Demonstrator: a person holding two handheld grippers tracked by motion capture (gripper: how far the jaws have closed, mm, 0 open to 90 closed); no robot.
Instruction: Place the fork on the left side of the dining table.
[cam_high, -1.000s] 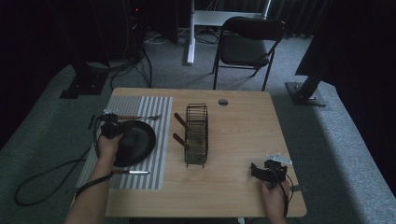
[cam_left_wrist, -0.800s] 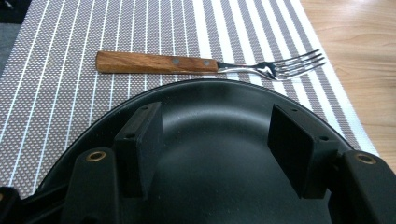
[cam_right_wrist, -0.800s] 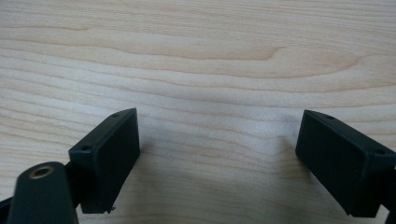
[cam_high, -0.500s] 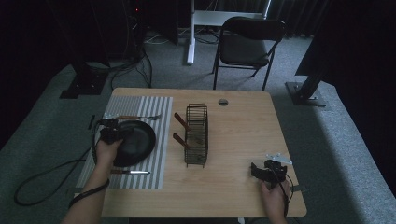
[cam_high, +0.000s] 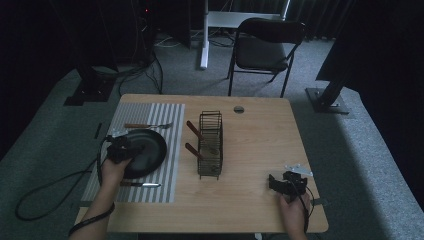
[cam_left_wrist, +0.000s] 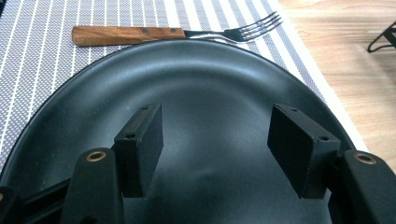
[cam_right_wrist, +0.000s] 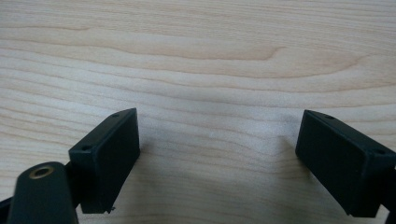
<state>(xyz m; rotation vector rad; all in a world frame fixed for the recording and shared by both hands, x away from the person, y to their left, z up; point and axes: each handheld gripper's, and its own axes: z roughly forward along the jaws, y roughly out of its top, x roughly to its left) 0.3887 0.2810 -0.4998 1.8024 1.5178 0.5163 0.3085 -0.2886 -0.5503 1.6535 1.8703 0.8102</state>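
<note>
A black plate (cam_high: 150, 150) lies on the striped placemat (cam_high: 170, 120) at the table's left. My left gripper (cam_high: 122, 148) hovers over the plate's left part. In the left gripper view its jaws (cam_left_wrist: 217, 126) stand open above the plate's dark surface (cam_left_wrist: 210, 84), with nothing between the pads. A wooden-handled fork (cam_left_wrist: 177, 33) lies just beyond the plate (cam_high: 147, 125). At the near right of the table, my right gripper (cam_high: 281, 184) rests open, and in its own view the jaws (cam_right_wrist: 219, 140) have only bare wood between them.
A black wire rack (cam_high: 210, 145) stands mid-table with two wooden-handled utensils sticking out of its left side. A knife (cam_high: 142, 185) lies on the mat in front of the plate. A chair (cam_high: 267, 45) stands behind the table. Cables trail off the left edge.
My left gripper has slid a little toward the near edge of the table, from the plate's far-left rim to over its left part. The right gripper has stayed put.
</note>
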